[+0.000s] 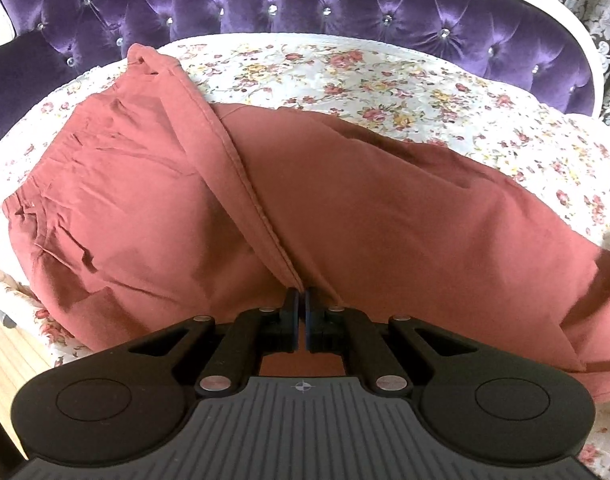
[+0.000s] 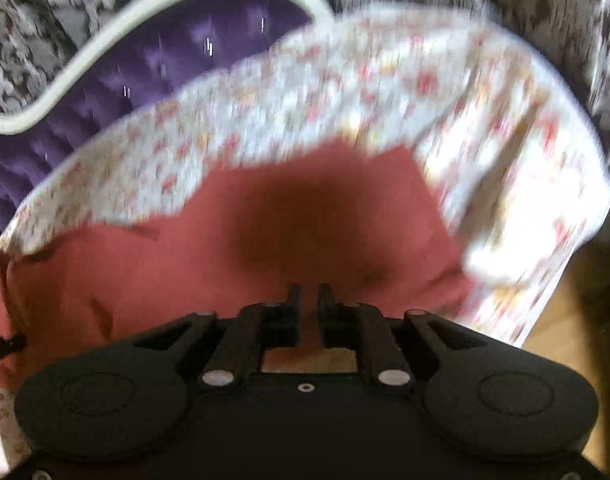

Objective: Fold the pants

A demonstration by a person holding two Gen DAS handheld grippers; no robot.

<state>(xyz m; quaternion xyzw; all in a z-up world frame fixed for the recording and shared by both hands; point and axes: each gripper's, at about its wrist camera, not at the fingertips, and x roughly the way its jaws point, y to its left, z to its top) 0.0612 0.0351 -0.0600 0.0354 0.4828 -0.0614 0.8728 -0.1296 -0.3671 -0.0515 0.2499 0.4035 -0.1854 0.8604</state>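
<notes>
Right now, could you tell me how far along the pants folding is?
Done: one part of the rust pants already lies over the other, hemmed edge crossing diagonally. In hand: the left tongs are shut at that edge's near end; the right tongs are slightly open, empty, over the cloth. Left: the long stretch across the floral cover still needs folding.

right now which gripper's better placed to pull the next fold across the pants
Left, probably. The left gripper is shut at the stitched seam edge of the pants, in a sharp, steady view. The right gripper has its jaws slightly apart over flat cloth, nothing visibly pinched, and its view is blurred.
</notes>
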